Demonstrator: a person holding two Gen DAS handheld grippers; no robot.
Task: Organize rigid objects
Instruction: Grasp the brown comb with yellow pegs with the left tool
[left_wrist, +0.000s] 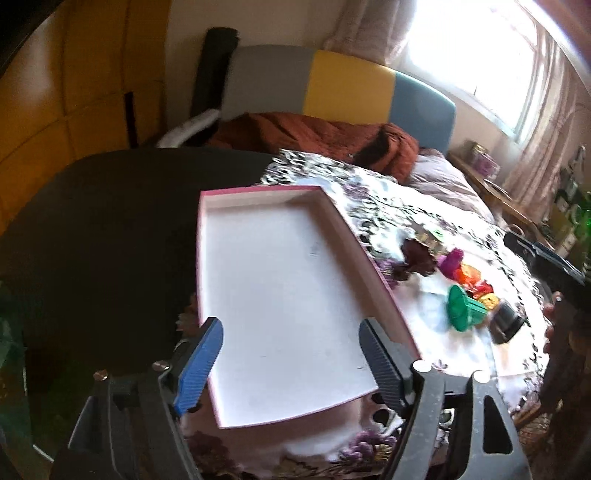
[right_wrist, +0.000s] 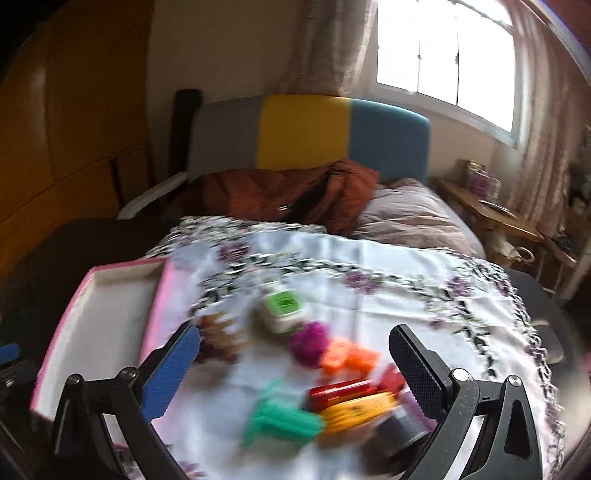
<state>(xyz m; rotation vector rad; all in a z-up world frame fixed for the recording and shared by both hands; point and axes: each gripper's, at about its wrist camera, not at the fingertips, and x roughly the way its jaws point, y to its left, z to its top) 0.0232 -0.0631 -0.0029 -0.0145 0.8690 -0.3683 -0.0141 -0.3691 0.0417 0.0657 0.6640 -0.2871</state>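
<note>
The pink tray (left_wrist: 280, 302) lies empty on the flowered cloth (right_wrist: 388, 273) that covers the table, and none of the small things has gone into it yet, so the sorting seems to be at its very start. The left gripper (left_wrist: 291, 354) hangs over the near end of the tray with its jaws spread wide, one finger at each side of the white floor, pressing on nothing; it is released.

The right gripper (right_wrist: 295, 365) is also released, jaws wide apart and nothing between the pads. It points down at the heap of toys, which sits on the cloth to the right of the tray, near it but apart from it. This view is blurred, so shapes are hard to name exactly. Closest in are a green plastic piece (right_wrist: 284, 421), a yellow box (right_wrist: 358, 410) with a red box (right_wrist: 343, 391) touching it, and a dark round cap (right_wrist: 399, 432) at the lower edge. Further back lie an orange toy (right_wrist: 347, 356), a purple toy (right_wrist: 308, 341) and a white cube with a green label (right_wrist: 282, 306).

The step in hand looks like the reach for a first item. The next move calls for choosing one piece at the edge of the heap, probably the green one, centring the open jaws on it and lowering before closing, without nudging its neighbours, which lie packed together. The carry then goes left over the tray's rim.
</note>
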